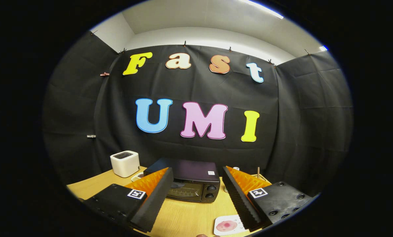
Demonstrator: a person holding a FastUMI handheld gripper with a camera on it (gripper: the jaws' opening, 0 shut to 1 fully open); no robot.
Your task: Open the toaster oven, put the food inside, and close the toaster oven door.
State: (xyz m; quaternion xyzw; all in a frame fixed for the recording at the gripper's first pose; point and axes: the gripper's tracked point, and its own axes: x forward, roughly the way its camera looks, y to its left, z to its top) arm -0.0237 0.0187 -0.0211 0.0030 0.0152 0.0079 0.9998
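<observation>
**Gripper lined up on a closed toaster oven**

Gripper view: the gripper (196, 194) is spread wide and holds nothing, its fingers framing the toaster oven (189, 184), probably to line up on the door. The oven stands beyond the fingertips on the wooden table (183, 220), door shut. The food (227, 225), on a white card, lies in front of the oven, nearer the right finger. A white toaster (125, 163) sits behind the oven to its left.

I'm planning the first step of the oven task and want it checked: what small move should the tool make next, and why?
Probably ease the tool forward toward the top edge of the toaster oven door. The door looks closed, the fingers stand open and apart with the oven beyond them, and the food on the white plate lies near the right finger, untouched. The door likely has to open first.
</observation>
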